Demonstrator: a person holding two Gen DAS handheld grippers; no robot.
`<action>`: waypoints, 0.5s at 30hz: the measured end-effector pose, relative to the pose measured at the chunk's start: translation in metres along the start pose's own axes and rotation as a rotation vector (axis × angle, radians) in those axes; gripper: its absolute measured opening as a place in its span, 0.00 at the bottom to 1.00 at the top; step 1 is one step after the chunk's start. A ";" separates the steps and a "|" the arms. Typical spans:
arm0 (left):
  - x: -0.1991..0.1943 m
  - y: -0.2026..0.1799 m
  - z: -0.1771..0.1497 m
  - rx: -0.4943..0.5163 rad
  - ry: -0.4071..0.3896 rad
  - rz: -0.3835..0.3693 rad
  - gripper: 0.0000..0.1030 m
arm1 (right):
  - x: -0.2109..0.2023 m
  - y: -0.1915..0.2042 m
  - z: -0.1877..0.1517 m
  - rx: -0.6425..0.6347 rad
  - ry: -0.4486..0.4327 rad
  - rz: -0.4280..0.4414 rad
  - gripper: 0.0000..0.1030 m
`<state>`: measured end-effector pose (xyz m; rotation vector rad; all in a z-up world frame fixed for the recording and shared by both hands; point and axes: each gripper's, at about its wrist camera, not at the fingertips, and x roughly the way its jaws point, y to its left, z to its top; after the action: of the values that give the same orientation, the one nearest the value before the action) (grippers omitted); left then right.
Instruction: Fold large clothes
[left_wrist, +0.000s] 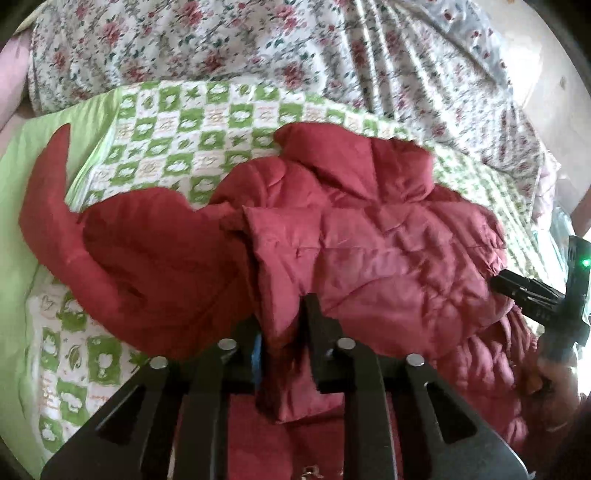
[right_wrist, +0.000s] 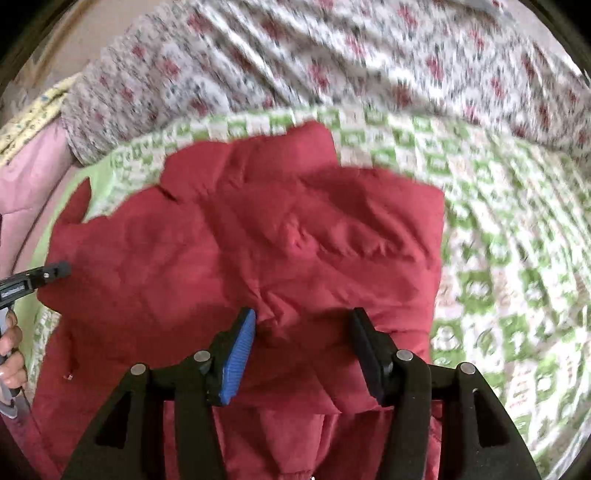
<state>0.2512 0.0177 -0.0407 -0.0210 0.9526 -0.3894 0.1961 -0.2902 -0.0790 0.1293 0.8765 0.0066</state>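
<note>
The red puffy jacket (left_wrist: 369, 236) lies in a bumpy heap on the green checked quilt (left_wrist: 192, 133), with one sleeve (left_wrist: 48, 206) sticking out to the side. A flowery sheet (left_wrist: 221, 40) is bunched up behind it.

The left gripper (left_wrist: 284, 332) has its fingers pinched on a thick fold at the near edge of the jacket. The right gripper (right_wrist: 303, 354) is about half open over the jacket's body and holds nothing; the cloth just lies under it.

To fold well, I think the pinched edge should be lifted and laid flat across the body, while the free gripper takes the far edge so the puffy cloth does not slide or bunch.

Both grippers point steeply down at the bed. A hand (right_wrist: 11, 354) holds the left one.
</note>
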 end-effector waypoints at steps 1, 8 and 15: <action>-0.002 0.003 -0.002 -0.013 0.004 -0.001 0.22 | 0.004 -0.003 -0.004 -0.003 0.011 -0.006 0.54; -0.040 0.006 0.001 -0.079 -0.118 -0.021 0.24 | 0.017 -0.003 -0.011 -0.019 0.022 -0.032 0.57; 0.025 -0.041 0.002 0.048 0.016 -0.019 0.24 | 0.015 -0.001 -0.009 -0.023 0.039 -0.054 0.58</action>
<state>0.2532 -0.0294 -0.0517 0.0170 0.9593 -0.4300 0.1987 -0.2894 -0.0965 0.0843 0.9181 -0.0310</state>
